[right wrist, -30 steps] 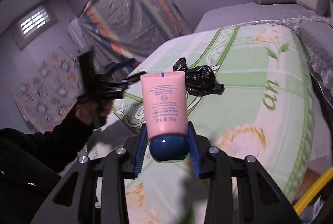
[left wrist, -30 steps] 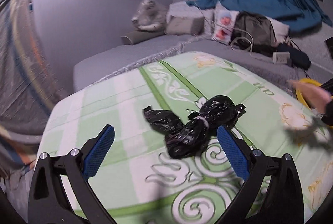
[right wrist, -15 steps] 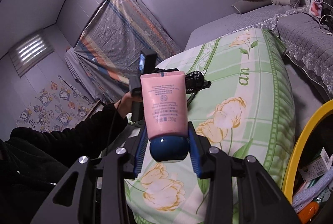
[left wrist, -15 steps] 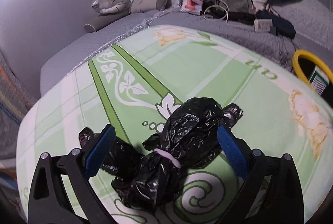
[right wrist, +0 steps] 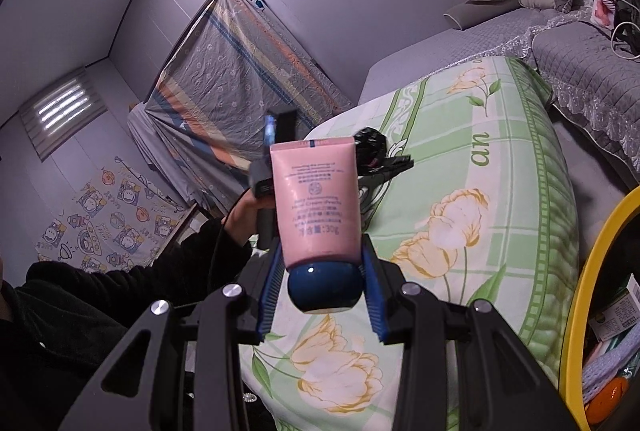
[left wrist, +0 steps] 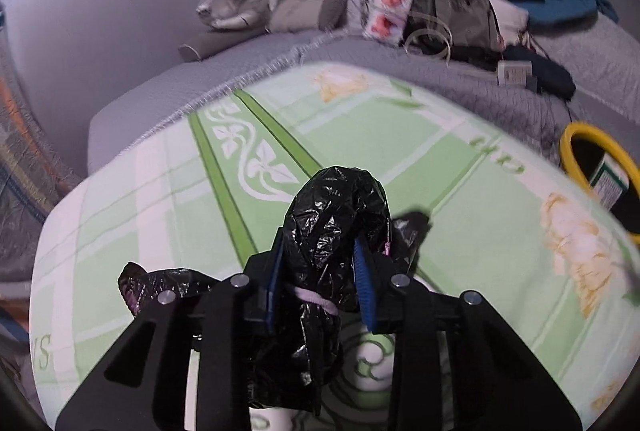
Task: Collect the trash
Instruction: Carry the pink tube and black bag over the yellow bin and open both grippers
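A crumpled black plastic bag [left wrist: 332,223], tied with a pale band, lies on the green flowered blanket [left wrist: 460,167]. My left gripper [left wrist: 320,271] is closing on it, its blue pads pressed into both sides of the bag. The right wrist view shows my right gripper [right wrist: 324,283] shut on the dark blue cap of a pink tube [right wrist: 314,199], which stands upright above the blanket's edge. Farther off in that view, the left gripper [right wrist: 384,165] and the bag [right wrist: 370,143] appear, with a hand [right wrist: 244,209] in a black sleeve on the handle.
A yellow-rimmed bin [left wrist: 592,155] with trash inside stands at the blanket's right edge; its rim [right wrist: 588,283] fills the right wrist view's right side. Behind lie a grey quilted bed [left wrist: 440,71], pillows, a backpack [left wrist: 452,15] and cables. A covered frame [right wrist: 236,71] leans on the wall.
My left gripper moved onto the black bag and its jaws went from wide open to pressed on it. My right gripper, holding the pink tube, swung toward the yellow bin.
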`<state>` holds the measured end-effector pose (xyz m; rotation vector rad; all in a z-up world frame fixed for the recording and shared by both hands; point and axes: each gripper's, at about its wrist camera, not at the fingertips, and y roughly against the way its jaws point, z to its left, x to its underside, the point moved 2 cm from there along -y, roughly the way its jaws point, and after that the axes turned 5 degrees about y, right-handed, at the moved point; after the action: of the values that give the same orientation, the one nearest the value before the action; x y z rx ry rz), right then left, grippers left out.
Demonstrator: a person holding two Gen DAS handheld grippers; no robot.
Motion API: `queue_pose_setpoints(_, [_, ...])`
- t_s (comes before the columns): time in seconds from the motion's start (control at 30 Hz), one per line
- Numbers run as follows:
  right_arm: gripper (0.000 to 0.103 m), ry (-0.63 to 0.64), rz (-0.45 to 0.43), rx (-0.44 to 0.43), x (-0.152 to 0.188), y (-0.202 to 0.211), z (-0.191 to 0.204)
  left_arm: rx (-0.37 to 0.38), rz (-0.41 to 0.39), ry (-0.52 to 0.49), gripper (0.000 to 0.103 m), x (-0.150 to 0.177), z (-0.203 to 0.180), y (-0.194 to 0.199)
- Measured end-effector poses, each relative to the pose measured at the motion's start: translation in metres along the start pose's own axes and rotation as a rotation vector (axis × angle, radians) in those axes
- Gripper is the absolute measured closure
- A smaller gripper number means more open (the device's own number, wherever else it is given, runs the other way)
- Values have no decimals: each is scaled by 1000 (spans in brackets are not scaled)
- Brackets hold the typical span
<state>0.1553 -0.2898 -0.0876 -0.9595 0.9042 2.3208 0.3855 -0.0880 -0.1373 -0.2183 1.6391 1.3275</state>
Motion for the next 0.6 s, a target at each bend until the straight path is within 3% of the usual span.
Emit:
queue_pose_setpoints(0.23, [68, -36, -50, 23, -6, 5, 1, -66, -124, 81, 73, -4, -29, 91])
queue_pose_setpoints(0.43, [68, -106, -133, 122, -7, 32, -15, -11, -176, 48, 73, -14, -89, 128])
queue_pose_setpoints(0.6, [68, -178, -227, 412, 6, 84, -43, 101, -206, 10, 73, -27, -156, 120])
